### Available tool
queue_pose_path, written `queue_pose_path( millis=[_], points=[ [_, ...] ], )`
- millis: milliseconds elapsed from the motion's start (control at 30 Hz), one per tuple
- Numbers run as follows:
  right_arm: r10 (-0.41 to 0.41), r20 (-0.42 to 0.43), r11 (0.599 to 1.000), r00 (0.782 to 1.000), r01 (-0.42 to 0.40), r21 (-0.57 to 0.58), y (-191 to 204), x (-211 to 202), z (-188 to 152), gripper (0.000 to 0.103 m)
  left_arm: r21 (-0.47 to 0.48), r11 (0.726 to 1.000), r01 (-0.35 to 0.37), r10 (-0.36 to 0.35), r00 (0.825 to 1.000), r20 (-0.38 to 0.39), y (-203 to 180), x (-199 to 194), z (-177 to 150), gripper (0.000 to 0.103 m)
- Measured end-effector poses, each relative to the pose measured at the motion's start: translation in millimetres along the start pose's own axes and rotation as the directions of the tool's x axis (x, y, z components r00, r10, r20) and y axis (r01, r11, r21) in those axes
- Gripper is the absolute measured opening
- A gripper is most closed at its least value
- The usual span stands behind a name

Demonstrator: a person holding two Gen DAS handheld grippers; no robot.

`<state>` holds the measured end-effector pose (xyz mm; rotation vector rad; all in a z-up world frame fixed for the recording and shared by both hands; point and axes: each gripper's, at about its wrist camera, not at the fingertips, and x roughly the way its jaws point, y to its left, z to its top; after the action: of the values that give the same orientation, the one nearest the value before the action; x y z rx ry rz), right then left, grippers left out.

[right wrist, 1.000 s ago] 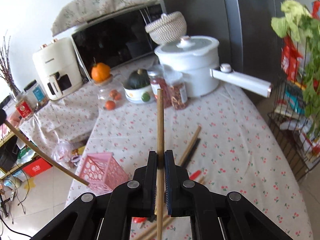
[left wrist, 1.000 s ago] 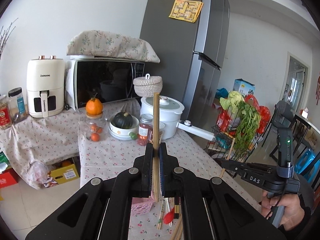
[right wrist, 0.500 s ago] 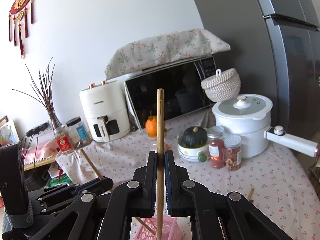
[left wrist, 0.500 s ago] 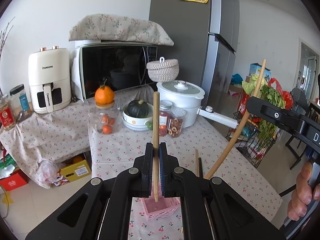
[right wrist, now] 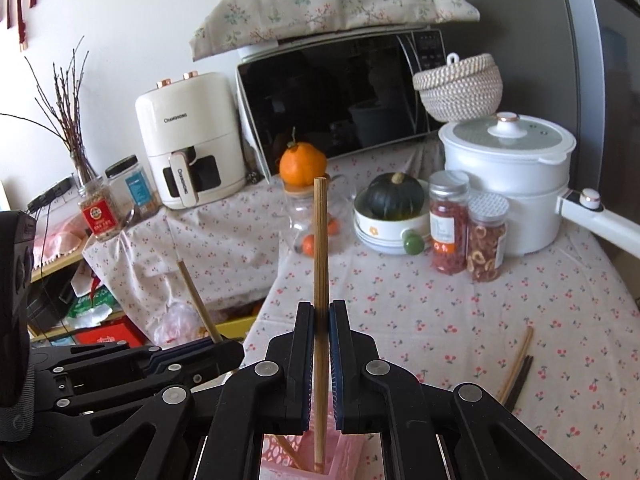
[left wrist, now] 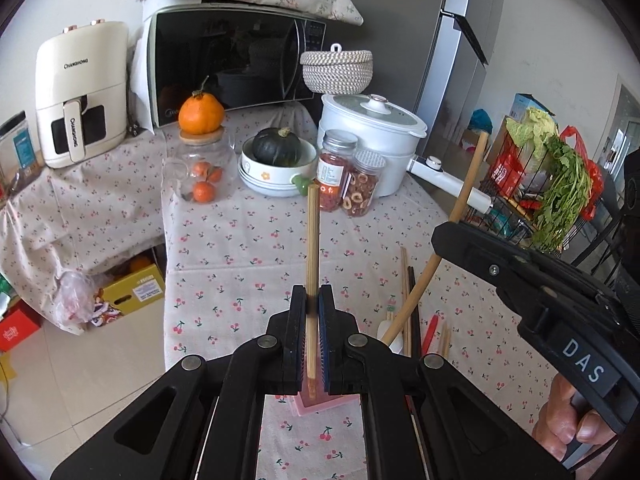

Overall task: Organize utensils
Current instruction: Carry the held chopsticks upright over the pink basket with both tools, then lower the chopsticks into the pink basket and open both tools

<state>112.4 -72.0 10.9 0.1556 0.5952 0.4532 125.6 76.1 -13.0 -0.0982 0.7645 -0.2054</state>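
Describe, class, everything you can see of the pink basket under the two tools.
The pink basket looks like plastic with a lattice of open holes in its wall. It stands on the cherry-print tablecloth, mostly hidden beneath the right tool and left tool. Each tool is shut on a bamboo chopstick, and both lower ends reach into the basket's open top. Its rim is only partly visible.
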Motion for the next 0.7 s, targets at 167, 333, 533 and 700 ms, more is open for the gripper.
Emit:
queue_pose_path(
  millis=[167,333,533,700],
  points=[
    [0.043,-0.005,0.997,0.999,-0.043,0.069,-11,4,-1,0.010,-0.017,1.000,-0.005,0.005,1.000,0.008,3,1,-1,0.007],
    [0.057,0.026,0.993,0.998,-0.059,0.101,-16,-7,6,0.022,-0.033,0.999,-0.017,0.017,1.000,0.023,2,-9,0,0.033],
    [0.046,0.050,0.991,0.998,-0.052,0.127,-30,-28,12,0.030,-0.054,0.998,-0.015,0.016,1.000,0.016,-1,-21,-2,0.052],
    [-0.024,0.004,0.988,1.000,0.024,0.151,-55,-41,7,0.047,-0.046,0.999,-0.003,0.002,1.000,-0.028,-9,-24,-10,0.073]
  ],
)
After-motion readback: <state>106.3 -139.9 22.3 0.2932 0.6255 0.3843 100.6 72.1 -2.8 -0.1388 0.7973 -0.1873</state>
